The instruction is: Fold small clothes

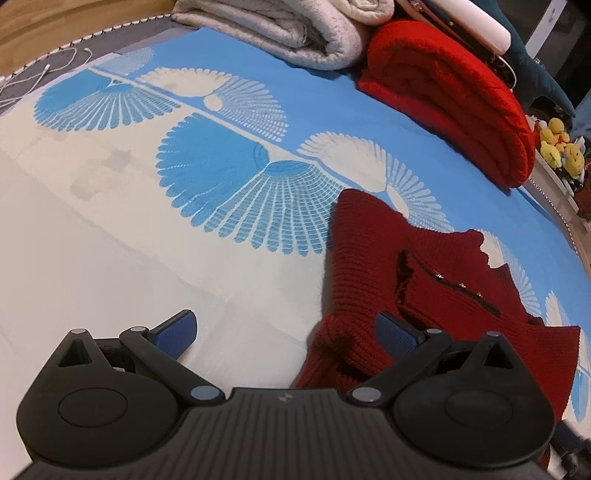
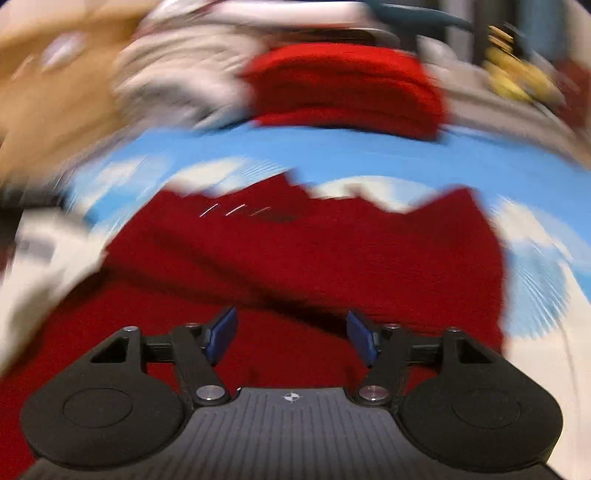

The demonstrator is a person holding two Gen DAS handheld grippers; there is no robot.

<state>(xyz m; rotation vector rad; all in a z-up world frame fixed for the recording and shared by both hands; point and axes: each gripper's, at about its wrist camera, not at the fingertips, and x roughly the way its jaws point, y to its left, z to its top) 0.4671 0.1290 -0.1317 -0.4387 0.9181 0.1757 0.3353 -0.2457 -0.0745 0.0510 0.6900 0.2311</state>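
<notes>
A small dark red knitted garment (image 1: 402, 266) lies crumpled on a blue and white patterned bedspread (image 1: 155, 206). My left gripper (image 1: 284, 336) is open at the garment's left edge; its right pad (image 1: 395, 338) lies over the knit and its left pad (image 1: 179, 332) is over the bare white cloth. In the right wrist view, which is blurred by motion, the same garment (image 2: 295, 251) fills the middle. My right gripper (image 2: 291, 332) is open just above it and holds nothing.
A folded bright red blanket (image 1: 454, 88) and a folded grey blanket (image 1: 280, 29) lie at the far end of the bed. Yellow plush toys (image 1: 557, 144) sit beyond the bed's right edge. White cords (image 1: 44, 70) lie at the far left.
</notes>
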